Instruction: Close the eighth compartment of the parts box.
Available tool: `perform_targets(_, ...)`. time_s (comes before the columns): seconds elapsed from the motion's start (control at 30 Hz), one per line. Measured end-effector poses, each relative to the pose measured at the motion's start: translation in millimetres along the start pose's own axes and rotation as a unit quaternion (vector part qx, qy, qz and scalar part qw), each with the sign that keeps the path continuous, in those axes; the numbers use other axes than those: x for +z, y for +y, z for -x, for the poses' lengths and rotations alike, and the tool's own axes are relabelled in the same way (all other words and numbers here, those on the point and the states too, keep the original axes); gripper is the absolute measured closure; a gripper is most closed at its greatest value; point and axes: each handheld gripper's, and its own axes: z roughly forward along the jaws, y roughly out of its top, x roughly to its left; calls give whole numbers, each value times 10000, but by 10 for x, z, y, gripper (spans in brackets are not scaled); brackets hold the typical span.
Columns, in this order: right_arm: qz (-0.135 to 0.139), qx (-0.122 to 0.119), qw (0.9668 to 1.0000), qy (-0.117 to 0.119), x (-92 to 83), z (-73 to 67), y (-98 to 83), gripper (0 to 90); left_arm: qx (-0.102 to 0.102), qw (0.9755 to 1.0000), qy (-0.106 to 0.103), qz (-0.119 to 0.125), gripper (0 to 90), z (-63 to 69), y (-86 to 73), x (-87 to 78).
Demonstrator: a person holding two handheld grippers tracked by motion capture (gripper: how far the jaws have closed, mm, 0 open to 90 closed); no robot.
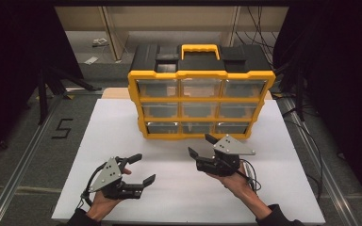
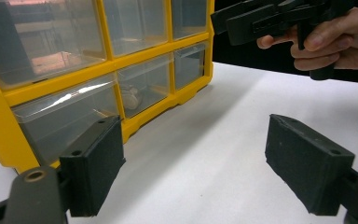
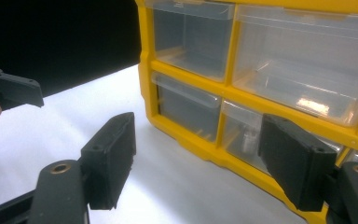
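- Yellow drawer organiser (image 1: 201, 104), upright at upper centre of the high view, on the far part of the white desk (image 1: 122, 141); black top, yellow carry handle (image 1: 200, 49), nine clear drawers in three rows of three.
- Bottom row of drawers nearest the grippers; a small pale object (image 2: 131, 96) dimly seen inside one lower drawer in the left gripper view, too blurred to identify.
- Right gripper (image 1: 201, 146), at centre right of the high view, held in the right hand (image 1: 233, 181), pointing up-frame at the bottom row, near it but apart.
- Fingers (image 3: 112, 158) of the right gripper wide open, nothing between them; bare desk and the organiser's lower left corner in the gap in the right gripper view.
- Left gripper (image 1: 143, 168), at lower left of the high view, held in the left hand (image 1: 101, 200), well apart from the organiser, angled toward the right of the frame.
- Fingers (image 2: 95, 163) of the left gripper also spread wide, holding nothing; white desk between them in the left gripper view.
- Organiser at upper left of the left gripper view, right hand and its gripper at upper right.
- Dark floor and a metal rail (image 1: 23, 155) at the left of the high view.
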Motion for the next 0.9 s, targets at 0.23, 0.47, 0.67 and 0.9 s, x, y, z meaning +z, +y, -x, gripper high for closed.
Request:
perform_targets(0.23, 2, 19, 10000, 65, -29, -12, -33, 286, -20, 10000, 7, -12, 189, -2, 2, 13)
perform_targets(0.47, -13, 9, 9999, 102, -50, -19, -62, 286, -14, 10000, 22, -9, 189, -5, 1, 6)
perform_targets(0.67, 12, 7, 9999, 108, -101, -31, -71, 286, 20, 10000, -41, -39, 189, 1, 1, 36)
perform_targets(0.9, 14, 2, 9999, 106, -156, -53, -75, 286, 25, 10000, -42, -8, 188, 3, 6, 24)
